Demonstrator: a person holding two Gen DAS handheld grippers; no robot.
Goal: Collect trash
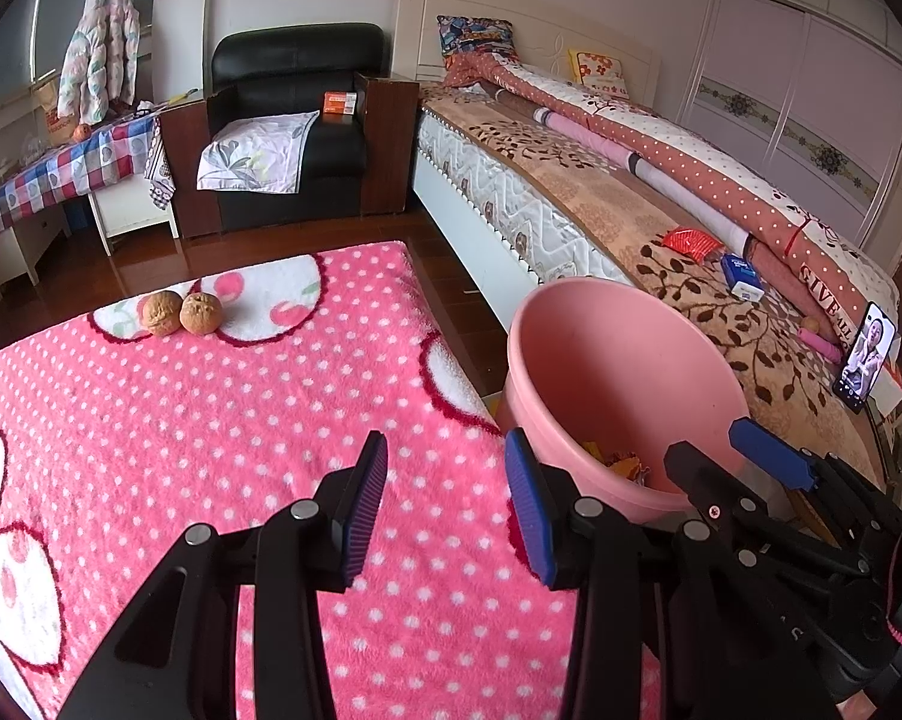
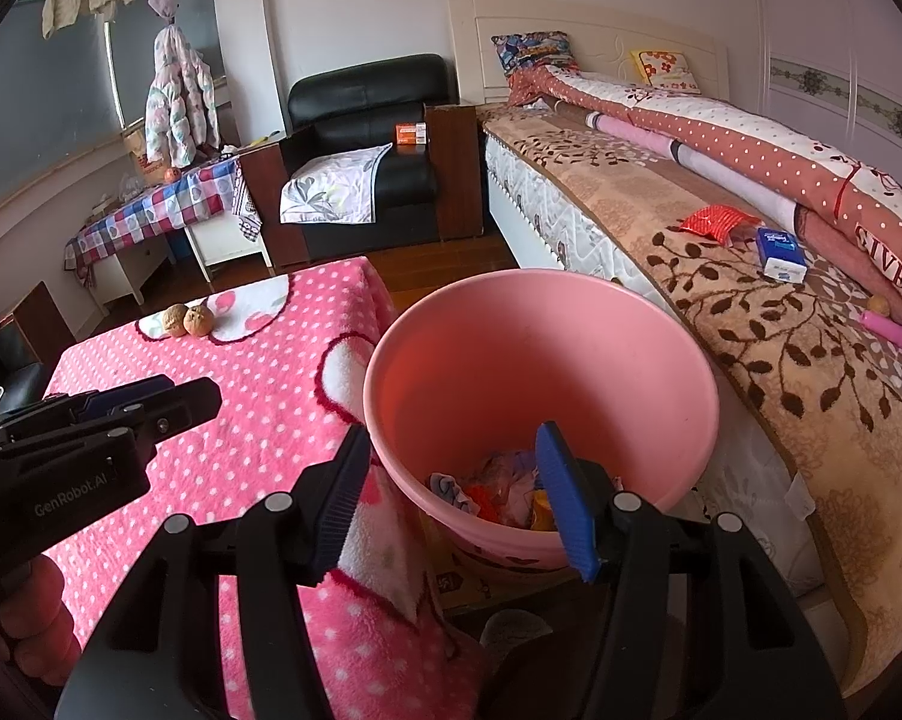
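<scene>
A pink bin [image 2: 571,348] stands between the pink dotted table [image 2: 241,396] and the bed; several crumpled wrappers [image 2: 499,492] lie at its bottom. It also shows in the left wrist view [image 1: 619,372]. My right gripper [image 2: 451,492] is open and empty, held over the bin's near rim. My left gripper [image 1: 445,504] is open and empty above the table's [image 1: 211,420] right part. Two walnuts [image 1: 181,313] sit at the table's far edge. The right gripper [image 1: 721,456] shows in the left wrist view over the bin.
A bed [image 2: 751,324] runs along the right, with a red wrapper [image 2: 715,221], a blue tissue pack [image 2: 781,253] and a pink tube [image 2: 889,327] on it. A phone [image 1: 865,360] leans at the bed's near end. A black armchair [image 1: 289,120] and checked-cloth desk [image 1: 61,168] stand behind.
</scene>
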